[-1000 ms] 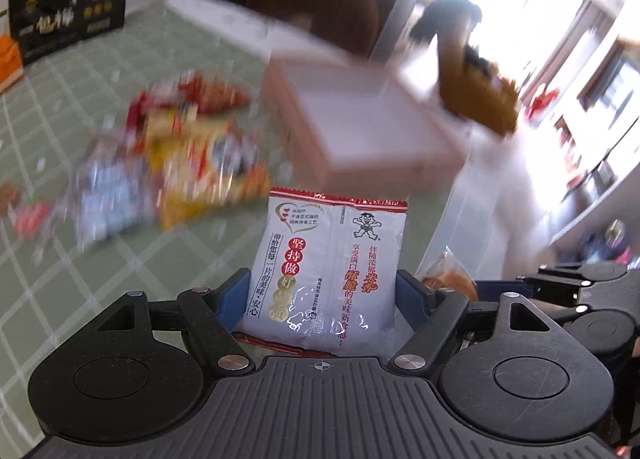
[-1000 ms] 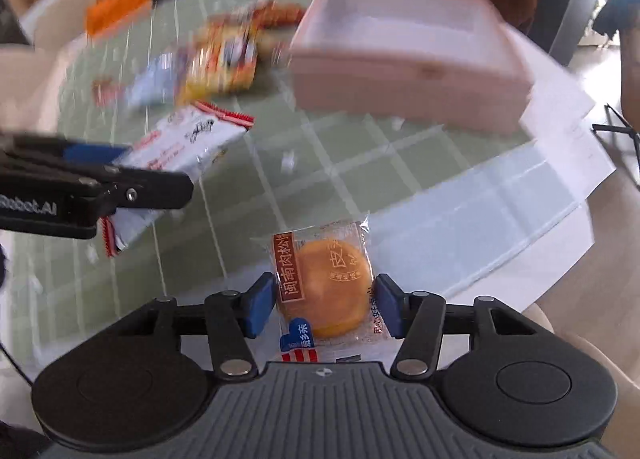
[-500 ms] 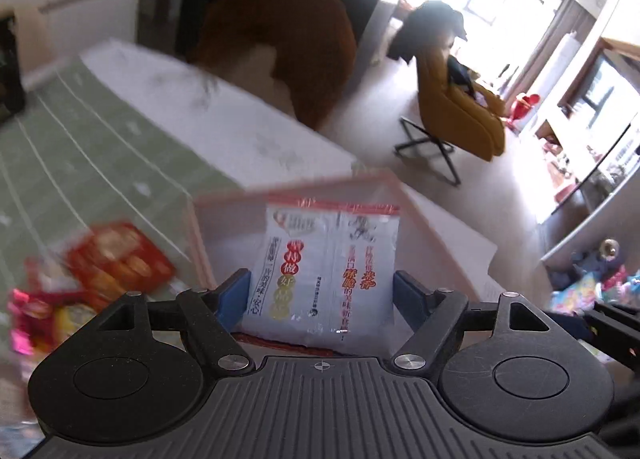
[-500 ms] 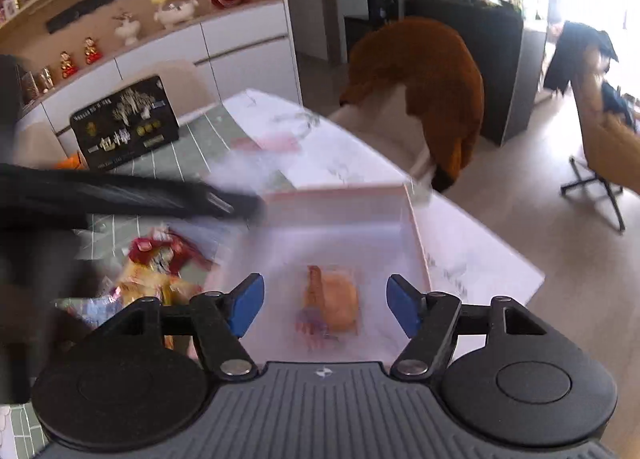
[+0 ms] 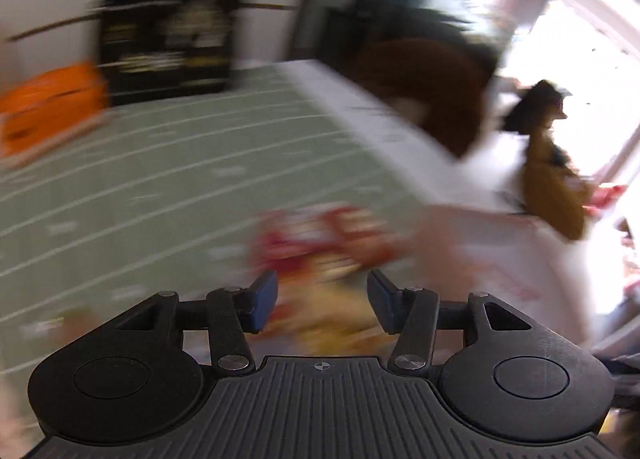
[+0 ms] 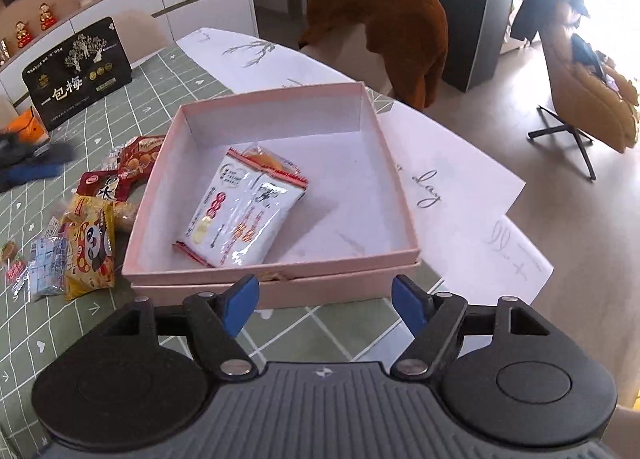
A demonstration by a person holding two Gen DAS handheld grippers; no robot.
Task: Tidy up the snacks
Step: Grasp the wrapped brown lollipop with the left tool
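Left wrist view, tongs: your left tongs [image 5: 322, 301] hold nothing and their jaws are closing; blurred red and yellow snack packets [image 5: 320, 243] lie on the tabletop beyond the tips.
Left wrist view, surroundings: heavy blur; a green checked tabletop [image 5: 160, 163], a black package [image 5: 168, 51] and something orange [image 5: 52, 99] at upper left.
Right wrist view, tongs: your right tongs [image 6: 324, 303] are spread with nothing between them, their jaws opening, hanging at the near wall of the pink box [image 6: 400, 195].
Right wrist view, done: a white packet [image 6: 240, 215] lies in the box, overlapping an orange-filled packet [image 6: 266, 159].
Right wrist view, left to do: a loose pile of snacks [image 6: 92, 219] sits on the tabletop at the frame's left, just beside the box. By my reckoning, most sorting remains.
Right wrist view, room: a white printed cloth [image 6: 460, 187] under the box, a brown plush shape [image 6: 392, 23] behind, a yellow chair [image 6: 588, 91] at right.
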